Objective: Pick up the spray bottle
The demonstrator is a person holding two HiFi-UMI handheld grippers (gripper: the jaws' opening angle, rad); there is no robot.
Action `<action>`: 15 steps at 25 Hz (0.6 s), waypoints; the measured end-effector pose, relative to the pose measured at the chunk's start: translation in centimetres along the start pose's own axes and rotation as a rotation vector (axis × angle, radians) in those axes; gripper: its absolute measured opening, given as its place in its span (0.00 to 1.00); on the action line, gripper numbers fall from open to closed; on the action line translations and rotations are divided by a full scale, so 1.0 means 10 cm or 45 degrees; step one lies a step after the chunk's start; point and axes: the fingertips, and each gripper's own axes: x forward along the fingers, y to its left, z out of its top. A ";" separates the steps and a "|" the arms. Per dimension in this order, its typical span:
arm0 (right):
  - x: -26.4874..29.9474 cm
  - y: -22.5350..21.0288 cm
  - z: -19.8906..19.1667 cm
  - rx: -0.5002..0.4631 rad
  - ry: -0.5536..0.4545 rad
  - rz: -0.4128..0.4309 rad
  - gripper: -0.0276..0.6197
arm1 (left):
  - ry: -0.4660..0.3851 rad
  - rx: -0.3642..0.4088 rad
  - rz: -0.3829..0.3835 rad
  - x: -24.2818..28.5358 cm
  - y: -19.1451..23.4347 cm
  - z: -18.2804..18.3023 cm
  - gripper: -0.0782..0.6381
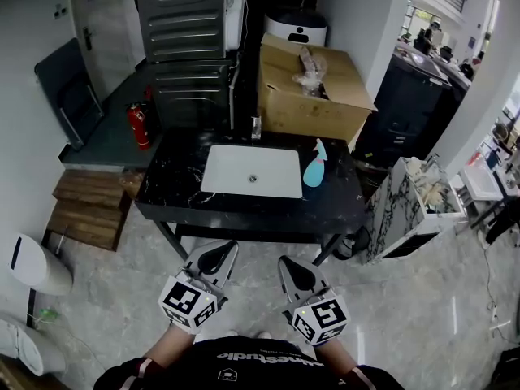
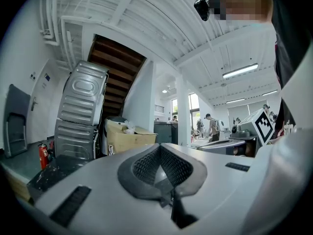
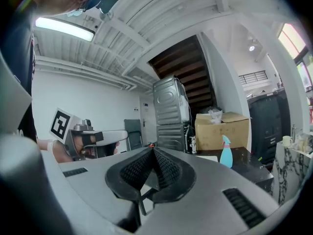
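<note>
A light blue spray bottle (image 1: pixel 314 166) stands upright on the black marble counter (image 1: pixel 171 187), just right of the white sink (image 1: pixel 252 171). In the right gripper view the spray bottle (image 3: pixel 226 153) shows far ahead on the right. Both grippers hover low, close to the person's body and short of the counter's front edge. The left gripper (image 1: pixel 216 256) is shut with nothing in it, its jaws meeting at the tip (image 2: pixel 160 147). The right gripper (image 1: pixel 295 270) is also shut and empty (image 3: pixel 153 151). Both point level toward the counter.
An open cardboard box (image 1: pixel 313 88) sits behind the counter, with a faucet (image 1: pixel 255 128) at the sink's back edge. Stacked grey metal appliances (image 1: pixel 183 23) and a red fire extinguisher (image 1: pixel 139 126) stand at back left, wooden steps (image 1: pixel 89 205) at left, a marble-patterned cabinet (image 1: pixel 406 210) at right.
</note>
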 end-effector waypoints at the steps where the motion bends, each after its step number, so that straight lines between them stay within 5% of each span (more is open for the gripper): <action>1: -0.02 -0.02 0.00 0.011 -0.007 -0.003 0.10 | 0.001 0.000 0.003 0.00 -0.01 0.00 0.13; 15: -0.35 -0.45 -0.10 0.035 0.009 0.006 0.10 | 0.013 0.013 0.052 0.24 -0.37 -0.07 0.13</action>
